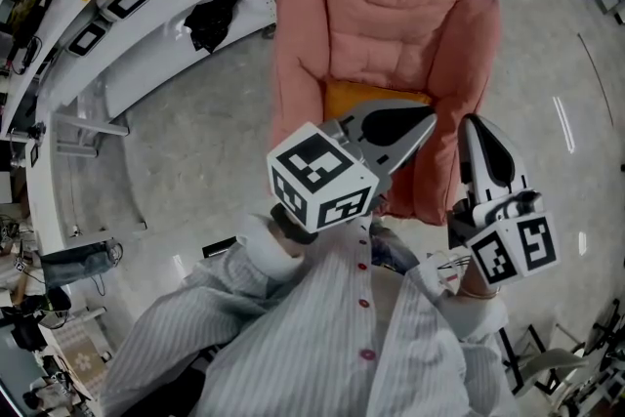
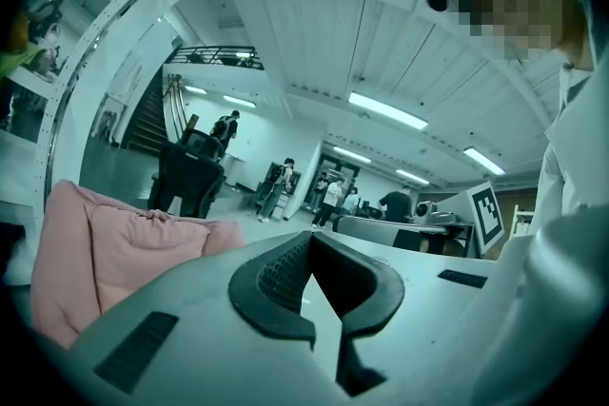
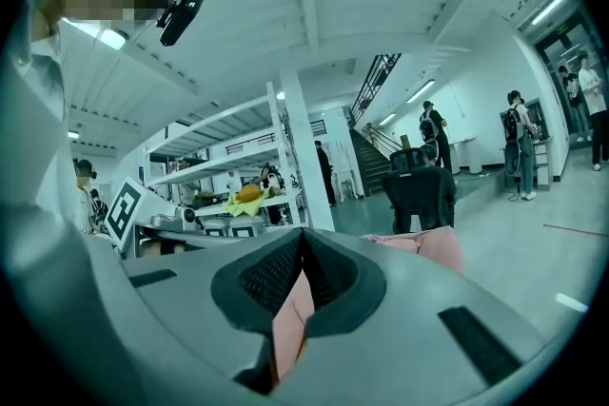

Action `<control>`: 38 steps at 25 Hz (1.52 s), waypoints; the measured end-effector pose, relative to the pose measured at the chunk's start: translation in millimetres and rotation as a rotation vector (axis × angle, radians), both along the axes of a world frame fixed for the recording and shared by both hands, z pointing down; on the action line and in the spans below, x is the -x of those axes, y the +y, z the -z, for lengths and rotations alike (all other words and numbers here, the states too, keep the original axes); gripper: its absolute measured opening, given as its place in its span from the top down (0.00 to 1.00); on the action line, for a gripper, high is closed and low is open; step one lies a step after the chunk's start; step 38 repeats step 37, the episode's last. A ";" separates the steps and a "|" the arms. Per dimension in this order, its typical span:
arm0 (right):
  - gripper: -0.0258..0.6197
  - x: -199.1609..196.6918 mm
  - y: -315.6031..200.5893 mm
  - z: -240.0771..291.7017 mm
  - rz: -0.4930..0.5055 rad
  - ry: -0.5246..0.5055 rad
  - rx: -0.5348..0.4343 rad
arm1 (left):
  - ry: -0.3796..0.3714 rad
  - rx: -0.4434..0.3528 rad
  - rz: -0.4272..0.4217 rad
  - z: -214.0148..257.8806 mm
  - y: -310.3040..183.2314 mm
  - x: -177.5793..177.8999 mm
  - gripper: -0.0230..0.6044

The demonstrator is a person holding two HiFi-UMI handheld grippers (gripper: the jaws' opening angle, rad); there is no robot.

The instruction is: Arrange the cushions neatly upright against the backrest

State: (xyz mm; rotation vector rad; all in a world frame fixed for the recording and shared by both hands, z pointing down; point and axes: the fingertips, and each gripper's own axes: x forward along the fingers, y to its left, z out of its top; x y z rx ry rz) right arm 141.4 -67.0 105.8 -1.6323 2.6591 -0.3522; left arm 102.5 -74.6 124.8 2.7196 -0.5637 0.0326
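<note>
Pink armchair [image 1: 391,24] holds one orange cushion [image 1: 376,99]; left tongs [image 1: 427,123] and right tongs [image 1: 473,125] clenched empty.

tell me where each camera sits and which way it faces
Head view: on the person's head, facing steeply down at the pink armchair and orange cushion; the striped shirt, left claw and right claw show.
Left gripper view: on the left claw, facing level across the room along its shut jaws; shirt at the right edge.
Right gripper view: on the right claw, facing roughly level toward shelving; shirt at the left edge.
Shared: all three show the pink armchair; both gripper views show a black office chair.
</note>
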 end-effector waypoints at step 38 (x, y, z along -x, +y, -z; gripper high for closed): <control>0.94 -27.6 -10.4 0.1 -0.012 0.015 0.016 | -0.099 -0.109 -0.001 14.4 -41.0 -2.8 0.95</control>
